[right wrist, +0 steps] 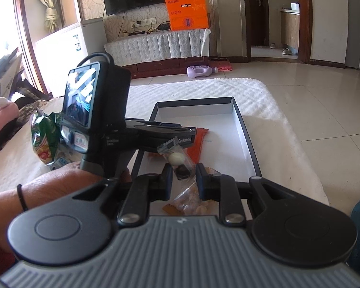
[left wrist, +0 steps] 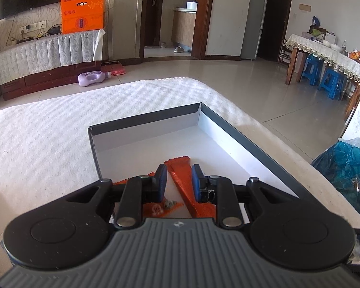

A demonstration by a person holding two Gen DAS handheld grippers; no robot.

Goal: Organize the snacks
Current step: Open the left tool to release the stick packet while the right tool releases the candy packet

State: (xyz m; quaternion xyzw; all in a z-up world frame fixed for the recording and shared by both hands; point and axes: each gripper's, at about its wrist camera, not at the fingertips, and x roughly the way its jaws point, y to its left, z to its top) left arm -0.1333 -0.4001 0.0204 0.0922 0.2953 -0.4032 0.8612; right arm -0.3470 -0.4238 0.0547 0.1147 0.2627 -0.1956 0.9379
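Observation:
A shallow box [left wrist: 228, 124] with dark rim and white floor lies on the white table; it also shows in the right wrist view [right wrist: 248, 141]. My left gripper [left wrist: 179, 171] is open over its near end, an orange snack packet [left wrist: 180, 170] lying on the box floor between the fingers. A second orange packet [left wrist: 160, 207] lies under the left finger. My right gripper [right wrist: 184, 170] is open above the box's near end, a clear packet [right wrist: 177, 158] with a white ball and dark candy between its fingers. Another clear packet of yellowish sweets [right wrist: 192, 204] lies below.
Green snack bags [right wrist: 44, 139] lie on the table left of the left gripper's body [right wrist: 100, 110]. A blue plastic bag [left wrist: 343, 165] sits right of the table. A purple bottle [left wrist: 93, 78] lies on the floor beyond the table's far edge.

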